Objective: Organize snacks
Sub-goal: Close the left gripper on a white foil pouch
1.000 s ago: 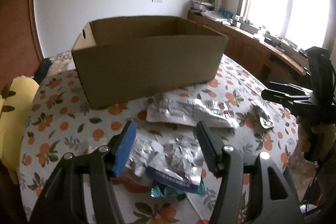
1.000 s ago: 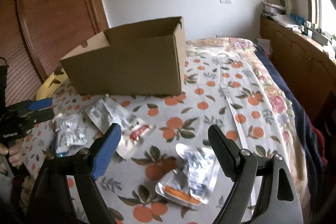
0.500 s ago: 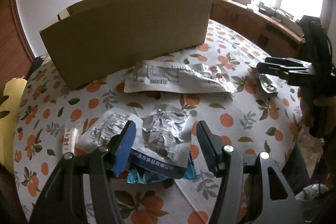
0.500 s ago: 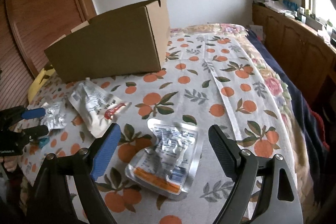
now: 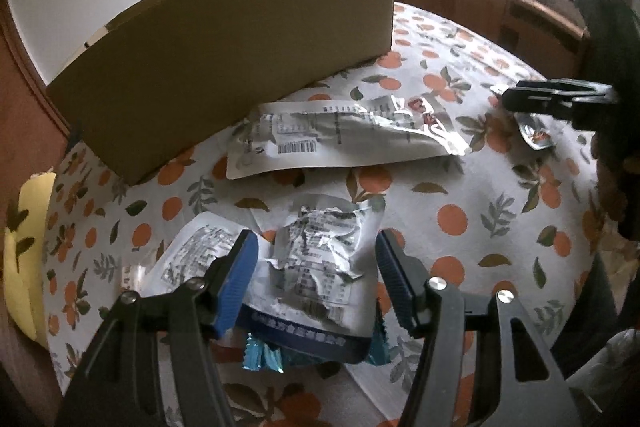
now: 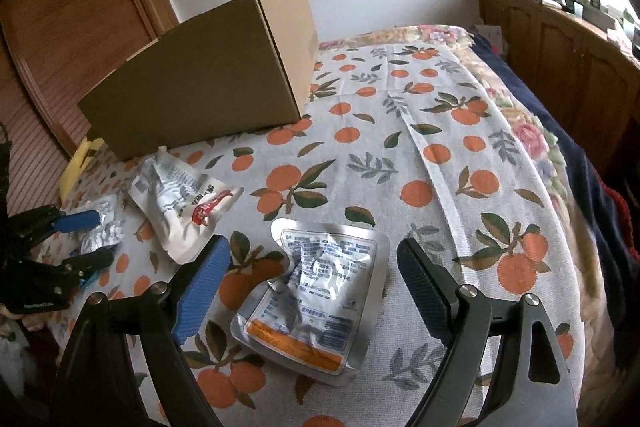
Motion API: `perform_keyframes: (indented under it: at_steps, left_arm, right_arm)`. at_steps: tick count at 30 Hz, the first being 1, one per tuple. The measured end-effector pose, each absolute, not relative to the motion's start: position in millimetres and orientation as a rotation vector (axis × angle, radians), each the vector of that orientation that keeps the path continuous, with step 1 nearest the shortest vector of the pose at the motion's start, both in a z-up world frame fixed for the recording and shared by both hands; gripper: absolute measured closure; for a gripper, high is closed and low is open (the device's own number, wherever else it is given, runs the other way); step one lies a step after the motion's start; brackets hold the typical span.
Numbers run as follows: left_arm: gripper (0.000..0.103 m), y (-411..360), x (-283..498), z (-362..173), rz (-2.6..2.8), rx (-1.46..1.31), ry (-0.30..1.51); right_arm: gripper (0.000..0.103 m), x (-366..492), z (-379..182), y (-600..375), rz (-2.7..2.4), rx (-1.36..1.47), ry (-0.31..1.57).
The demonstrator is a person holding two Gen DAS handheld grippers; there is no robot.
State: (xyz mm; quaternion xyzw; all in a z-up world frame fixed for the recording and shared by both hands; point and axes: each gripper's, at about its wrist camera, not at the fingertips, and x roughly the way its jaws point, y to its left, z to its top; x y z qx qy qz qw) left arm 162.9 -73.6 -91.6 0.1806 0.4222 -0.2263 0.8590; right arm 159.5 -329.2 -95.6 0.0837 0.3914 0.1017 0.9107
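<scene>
A brown cardboard box (image 5: 224,67) (image 6: 208,83) stands at the back of the orange-print cloth. My left gripper (image 5: 314,259) is open, its jaws straddling a crumpled silver snack pouch with a dark blue band (image 5: 324,275) without pressing it. That pouch lies on a teal wrapper (image 5: 264,357) and beside a flat white pouch (image 5: 192,255). A long white pouch (image 5: 340,139) lies near the box. In the right wrist view my right gripper (image 6: 312,271) is open above a silver pouch with an orange band (image 6: 316,299). The left gripper (image 6: 76,239) also shows at that view's left edge.
A yellow cushion (image 5: 24,259) lies at the left edge of the bed. A wooden cabinet (image 6: 568,75) runs along the right under the window. Dark blanket (image 6: 592,187) hangs off the bed's right side. A wooden panel (image 6: 60,27) stands behind the box.
Both grippers have sunk toward the bed and tilted further down. Each now has a silver pouch framed between its open jaws; the box looks higher in both views.
</scene>
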Motion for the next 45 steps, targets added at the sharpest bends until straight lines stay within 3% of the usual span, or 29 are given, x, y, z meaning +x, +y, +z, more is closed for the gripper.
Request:
perform_keyframes:
  at_steps: [12, 13, 14, 19, 20, 25, 34, 40, 45]
  left_arm:
    - [0.041, -81.2, 172.8, -97.2, -0.458, 0.368, 0.928]
    - [0.044, -81.0, 172.3, -97.3, -0.460, 0.364, 0.932]
    - [0.053, -80.1, 171.9, -96.8, -0.466, 0.355, 0.938]
    - [0.064, -80.9, 158.5, -86.0, -0.464, 0.354, 0.895]
    - [0.075, -80.6, 154.7, -82.2, -0.467, 0.347, 0.879]
    - [0.082, -80.8, 148.5, -71.3, -0.481, 0.336, 0.867]
    - [0.081, -73.8, 157.8, -69.3, -0.493, 0.308, 0.903]
    - [0.100, -72.1, 163.8, -54.1, -0.508, 0.361, 0.897]
    - [0.099, -61.1, 171.3, -50.8, -0.471, 0.363, 0.897]
  right_arm:
    - [0.016, 159.6, -97.1, -324.8, 0.213, 0.159, 0.814]
    - [0.016, 159.8, -97.3, -325.1, 0.216, 0.163, 0.814]
    - [0.016, 160.1, -97.7, -325.6, 0.216, 0.168, 0.815]
    - [0.016, 160.1, -97.7, -328.1, 0.223, 0.183, 0.814]
    - [0.016, 159.9, -97.6, -328.4, 0.223, 0.184, 0.814]
    - [0.016, 160.1, -97.8, -328.5, 0.221, 0.184, 0.815]
    - [0.016, 159.9, -97.9, -328.9, 0.226, 0.182, 0.815]
    - [0.016, 159.1, -99.0, -328.6, 0.229, 0.184, 0.814]
    - [0.016, 159.0, -98.8, -328.6, 0.230, 0.184, 0.814]
